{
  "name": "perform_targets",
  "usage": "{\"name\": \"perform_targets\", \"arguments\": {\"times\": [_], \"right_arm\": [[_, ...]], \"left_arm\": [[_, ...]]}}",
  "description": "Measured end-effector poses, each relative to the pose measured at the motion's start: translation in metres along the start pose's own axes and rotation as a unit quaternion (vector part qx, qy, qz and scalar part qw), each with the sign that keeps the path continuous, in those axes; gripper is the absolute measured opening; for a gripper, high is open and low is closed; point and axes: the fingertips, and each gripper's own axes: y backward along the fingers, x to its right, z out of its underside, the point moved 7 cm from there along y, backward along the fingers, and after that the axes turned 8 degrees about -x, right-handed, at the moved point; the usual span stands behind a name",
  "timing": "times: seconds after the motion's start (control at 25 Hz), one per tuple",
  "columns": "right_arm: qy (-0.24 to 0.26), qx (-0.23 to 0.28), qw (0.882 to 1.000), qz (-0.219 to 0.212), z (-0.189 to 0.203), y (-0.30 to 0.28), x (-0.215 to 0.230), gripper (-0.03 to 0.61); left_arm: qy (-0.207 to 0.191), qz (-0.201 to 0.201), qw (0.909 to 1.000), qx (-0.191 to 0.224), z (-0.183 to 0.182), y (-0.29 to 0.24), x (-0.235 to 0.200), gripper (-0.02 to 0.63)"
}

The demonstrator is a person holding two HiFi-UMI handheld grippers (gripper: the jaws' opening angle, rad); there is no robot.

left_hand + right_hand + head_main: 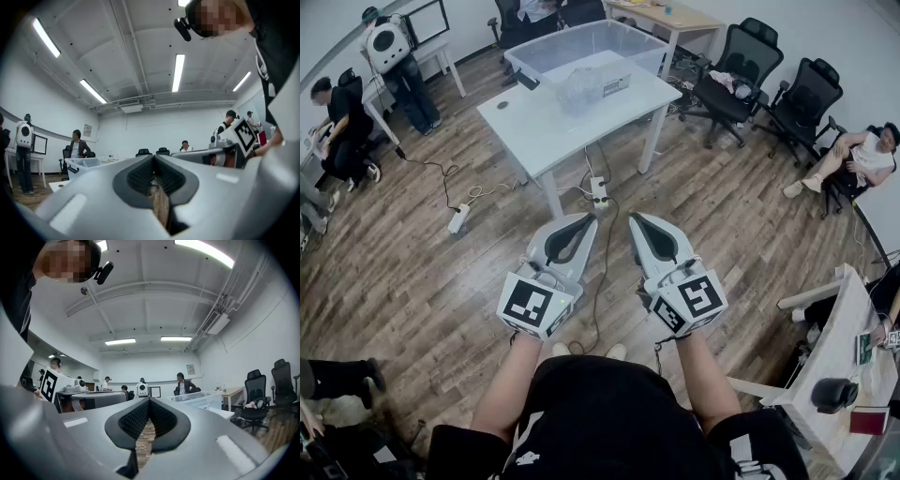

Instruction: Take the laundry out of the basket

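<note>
A large clear plastic basket (591, 45) stands on the far part of a white table (546, 131) ahead of me; what lies inside it I cannot make out. A smaller clear container (581, 89) sits in front of it on the table. My left gripper (590, 218) and right gripper (635, 217) are held side by side at waist height, well short of the table. Both are shut with nothing between the jaws. The basket also shows far off in the left gripper view (89, 163) and the right gripper view (199, 400), beyond the closed tips (153, 156) (149, 400).
A power strip (599, 190) and cables lie on the wood floor under the table's near edge; another strip (457, 219) lies to the left. Office chairs (739, 70) stand at the back right, and people sit or stand around the room. A desk (848, 361) is at my right.
</note>
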Motion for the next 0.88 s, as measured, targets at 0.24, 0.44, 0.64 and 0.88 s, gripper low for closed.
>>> {"name": "perform_targets", "arguments": {"times": [0.24, 0.44, 0.64, 0.88], "right_arm": [[-0.011, 0.013, 1.0, -0.007, 0.003, 0.003, 0.008, 0.0], [-0.01, 0.007, 1.0, -0.011, 0.004, 0.004, 0.016, 0.0], [-0.009, 0.007, 1.0, -0.02, 0.006, 0.012, 0.024, 0.0], [-0.011, 0.01, 1.0, -0.027, 0.009, 0.025, 0.039, 0.0]], "left_arm": [[0.0, 0.0, 1.0, 0.0, 0.001, -0.009, 0.005, 0.009], [0.0, -0.002, 1.0, -0.004, 0.002, -0.017, 0.01, 0.009], [0.001, -0.008, 1.0, -0.006, 0.004, -0.025, 0.021, 0.009], [0.0, -0.015, 0.9998, -0.009, 0.006, -0.036, 0.039, 0.009]]}}
